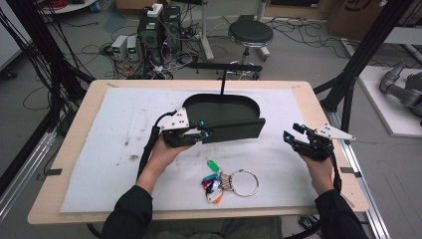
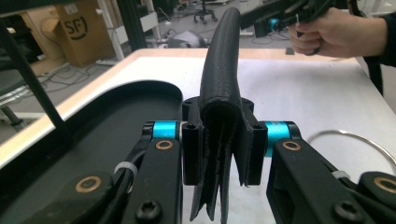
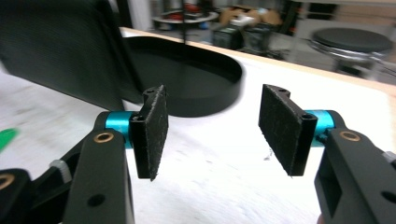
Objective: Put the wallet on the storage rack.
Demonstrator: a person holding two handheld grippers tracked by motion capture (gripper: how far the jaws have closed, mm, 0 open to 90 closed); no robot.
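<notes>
From the high view, we saw our left gripper (image 1: 203, 129) near the centre of the white mat (image 1: 119, 124), its jaws clamped on the near edge of a black dustpan (image 1: 224, 117); the pan lay toward twelve o'clock of the mat's centre, its thin handle pointing on toward twelve. Our right gripper (image 1: 292, 133) hovered at about three o'clock from the pan, apart from it, jaws spread. At six o'clock from the pan lay a bunch of coloured key tags (image 1: 213, 181) on a metal ring (image 1: 244, 182), touched by neither gripper. Along the left gripper view, we found the jaws closed tight on the dustpan's thick black lip (image 2: 219, 70), which rose straight up between the pads; the pan's dark floor spread toward nine o'clock, part of the ring (image 2: 355, 140) showed at about four o'clock, and the other hand (image 2: 336, 32) with its gripper sat at one o'clock. Along the right gripper view, our jaws stood wide apart with nothing between the pads (image 3: 154, 130), and the dustpan (image 3: 187, 84) lay ahead toward eleven o'clock on the mat, clear of them.
</notes>
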